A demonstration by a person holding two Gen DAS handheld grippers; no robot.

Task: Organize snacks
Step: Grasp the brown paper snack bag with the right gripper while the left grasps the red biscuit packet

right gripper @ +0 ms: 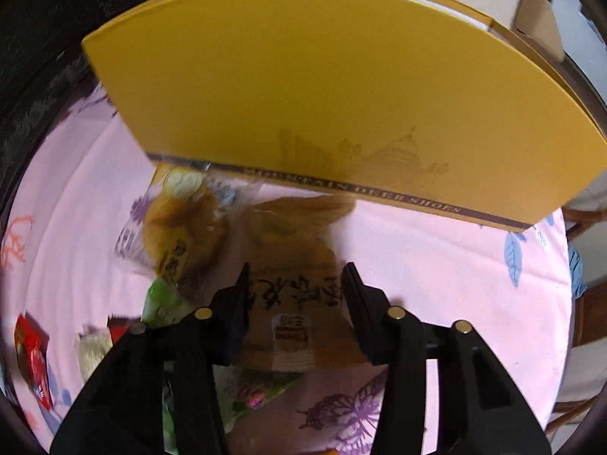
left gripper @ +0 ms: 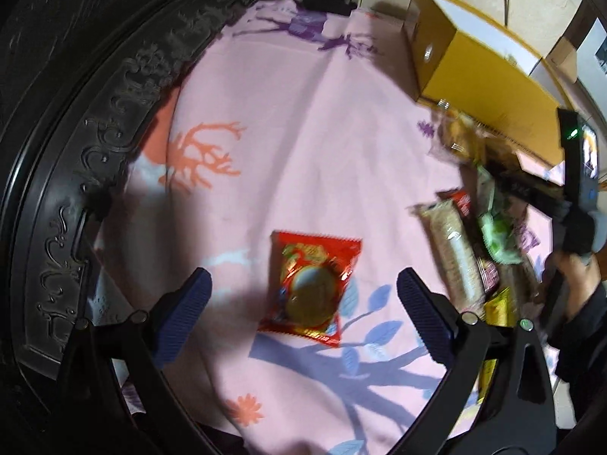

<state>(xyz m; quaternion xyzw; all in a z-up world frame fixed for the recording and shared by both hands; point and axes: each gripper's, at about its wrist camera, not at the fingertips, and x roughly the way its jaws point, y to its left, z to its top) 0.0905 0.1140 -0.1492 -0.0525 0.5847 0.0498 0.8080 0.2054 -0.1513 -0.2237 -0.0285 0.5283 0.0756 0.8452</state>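
Note:
A red snack packet (left gripper: 311, 288) with a round golden piece inside lies flat on the pink printed cloth (left gripper: 303, 132). My left gripper (left gripper: 303, 292) hangs over it, open, with one blue pad on each side and clear of it. In the right wrist view my right gripper (right gripper: 297, 288) is shut on a brown snack packet (right gripper: 296, 303) with black characters, its pads pressing the packet's sides. This packet lies just in front of the yellow shoe box (right gripper: 322, 94). The left wrist view shows the right gripper (left gripper: 531, 189) and a hand over the snack pile.
A snack pile lies beside the box: a clear-wrapped pastry (right gripper: 182, 227), a green packet (right gripper: 163, 303), a beige bar (left gripper: 455, 258), a yellow packet (left gripper: 497, 307). The yellow box (left gripper: 474, 68) stands at the back right. A dark carved wooden rim (left gripper: 95, 132) curves along the left.

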